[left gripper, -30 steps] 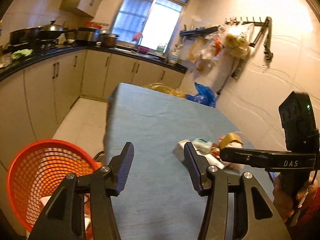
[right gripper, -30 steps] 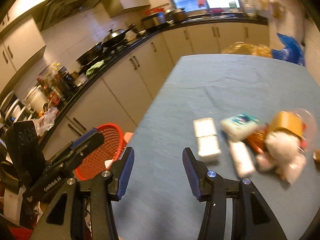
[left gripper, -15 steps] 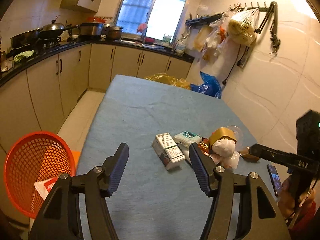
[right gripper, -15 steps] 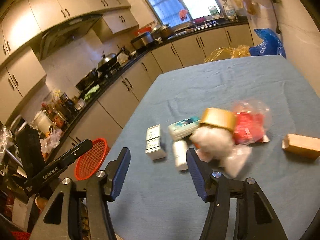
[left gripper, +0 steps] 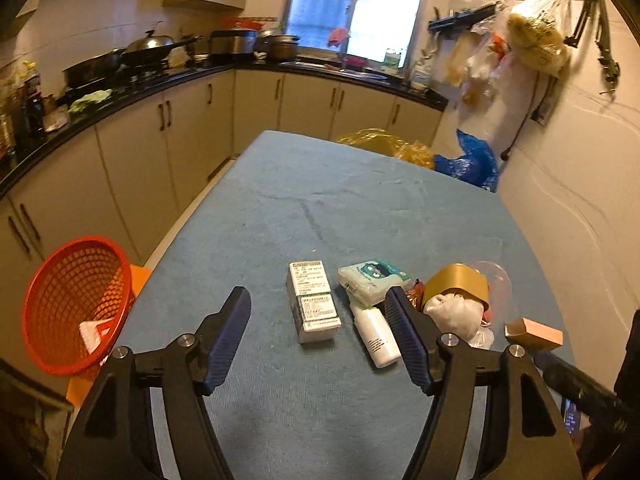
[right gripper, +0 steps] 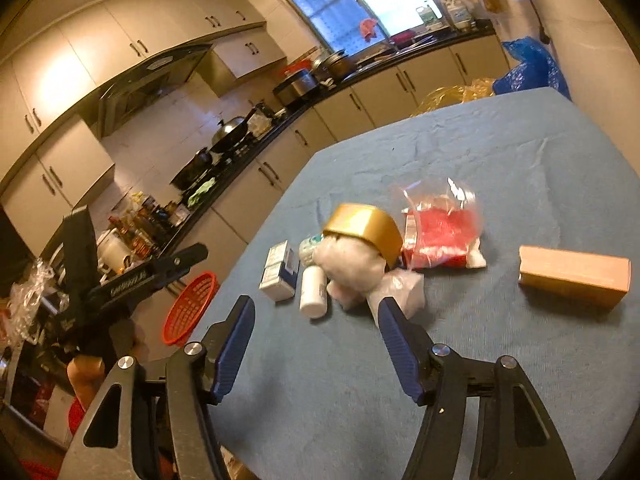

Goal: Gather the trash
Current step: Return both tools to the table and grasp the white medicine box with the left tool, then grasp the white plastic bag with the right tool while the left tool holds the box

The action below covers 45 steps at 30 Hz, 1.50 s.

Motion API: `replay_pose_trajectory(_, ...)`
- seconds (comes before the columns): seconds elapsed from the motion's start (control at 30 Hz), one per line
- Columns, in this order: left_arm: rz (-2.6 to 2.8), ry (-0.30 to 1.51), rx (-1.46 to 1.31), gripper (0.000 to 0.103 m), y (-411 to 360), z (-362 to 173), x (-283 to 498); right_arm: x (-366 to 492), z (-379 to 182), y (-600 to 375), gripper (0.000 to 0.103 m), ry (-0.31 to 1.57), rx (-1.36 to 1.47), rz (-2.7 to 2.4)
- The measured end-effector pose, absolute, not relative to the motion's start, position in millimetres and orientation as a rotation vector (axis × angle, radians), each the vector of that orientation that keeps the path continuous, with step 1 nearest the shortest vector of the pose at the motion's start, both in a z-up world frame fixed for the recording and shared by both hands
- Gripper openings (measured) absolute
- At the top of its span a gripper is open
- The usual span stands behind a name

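Note:
A pile of trash lies on the blue table (left gripper: 320, 208): a white medicine box (left gripper: 314, 300), a tissue pack (left gripper: 372, 282), a small white bottle (left gripper: 378, 336), a gold tape roll (left gripper: 456, 286) over a white wad (right gripper: 348, 264), a red packet in clear plastic (right gripper: 440, 236) and a tan box (right gripper: 572, 274). An orange mesh basket (left gripper: 76, 300) stands left of the table, holding a white item. My left gripper (left gripper: 316, 336) is open and empty, near the medicine box. My right gripper (right gripper: 316, 336) is open and empty, short of the pile.
Kitchen cabinets and a black counter with pots (left gripper: 160, 52) run along the left and far side. Yellow (left gripper: 380, 142) and blue (left gripper: 468, 164) plastic bags sit beyond the table's far edge. The wall (left gripper: 568, 184) is close on the right.
Both grippers have pulled back and risen, so the whole trash pile and the tan box come into view. Both stay open and empty.

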<state>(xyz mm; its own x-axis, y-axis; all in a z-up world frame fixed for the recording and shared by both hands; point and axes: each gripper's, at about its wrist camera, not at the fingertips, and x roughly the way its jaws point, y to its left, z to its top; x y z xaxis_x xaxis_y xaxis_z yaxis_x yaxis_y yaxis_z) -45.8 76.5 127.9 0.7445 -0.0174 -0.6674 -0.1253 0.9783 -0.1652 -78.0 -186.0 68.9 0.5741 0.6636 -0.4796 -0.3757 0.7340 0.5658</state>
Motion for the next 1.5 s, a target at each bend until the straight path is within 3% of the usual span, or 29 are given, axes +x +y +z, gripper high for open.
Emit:
replay_pose_trajectory(0.23,0.153,0.758,-0.19,0.08,63,129,-39,-83,60,-204,0.07,0.736,0.433,0.667)
replay_pose_trajectory(0.67,0.22,0.944,-0.135,0.08,56,49,42,-82,50,-210,0.07,0.753,0.421,0.606)
replay_pose_trajectory(0.73,0.22,0.957,-0.14,0.075,59,40,48,-78,47,-207,0.07,0.765,0.405,0.585)
replay_pose_trajectory(0.87,0.174,0.992,-0.151,0.039,63,25,57,-64,37,-199,0.07,0.796,0.388,0.534)
replay_pose_trajectory(1.1,0.114,0.931,-0.095,0.033,62,24,46,-34,25,-178,0.069,0.843,0.337,0.476)
replay_pose_trajectory(1.17,0.09,0.908,-0.092,0.033,62,28,39,-25,22,-170,0.062,0.858,0.328,0.466)
replay_pose_trajectory(1.3,0.047,0.869,-0.087,0.033,62,37,26,-17,15,-159,0.026,0.871,0.299,0.462)
replay_pose_trajectory(1.33,0.036,0.863,-0.088,0.033,61,39,26,-18,15,-159,0.025,0.864,0.295,0.458)
replay_pose_trajectory(1.4,0.013,0.848,-0.098,0.033,64,45,17,-21,17,-160,0.011,0.852,0.296,0.461)
replay_pose_trajectory(1.5,-0.011,0.828,-0.111,0.033,67,52,2,-33,23,-162,0.007,0.835,0.306,0.469)
